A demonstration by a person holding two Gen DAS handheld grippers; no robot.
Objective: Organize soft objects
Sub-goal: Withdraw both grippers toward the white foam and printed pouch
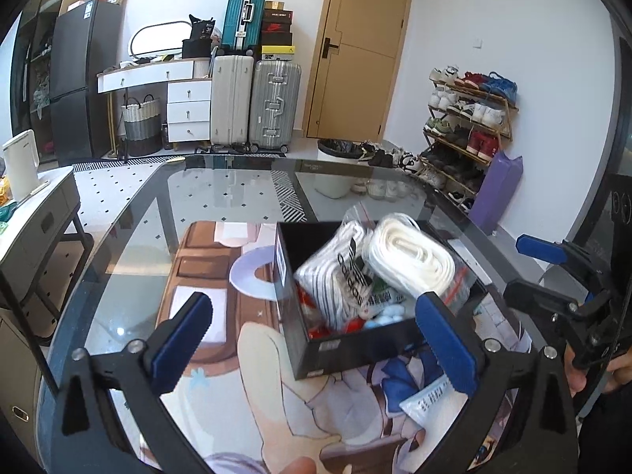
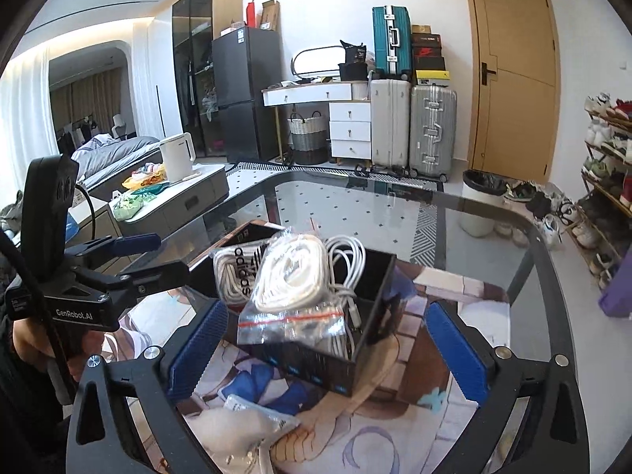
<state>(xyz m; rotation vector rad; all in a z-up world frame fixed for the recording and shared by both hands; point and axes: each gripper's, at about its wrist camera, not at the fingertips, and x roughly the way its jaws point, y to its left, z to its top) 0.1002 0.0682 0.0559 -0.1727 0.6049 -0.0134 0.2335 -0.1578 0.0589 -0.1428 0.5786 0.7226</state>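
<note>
Both claws released beside a filled black box on the glass desk.

The box (image 1: 339,345) sits on a printed mat (image 1: 221,276) on the desk (image 1: 221,185), packed with soft goods: a striped white sock bundle (image 1: 335,276) with an adidas label, a clear zip bag (image 2: 288,276) of coiled white cord lying across the top, and loose white cable (image 2: 347,260) against the far wall. The left claw (image 1: 316,347) is spread wide, empty, its blue pads on either side of the box's near corner without touching it. The right claw (image 2: 328,347) is likewise wide and empty, straddling the box. A flat plastic packet (image 2: 252,426) lies on the mat just in front of the box, outside it.
</note>
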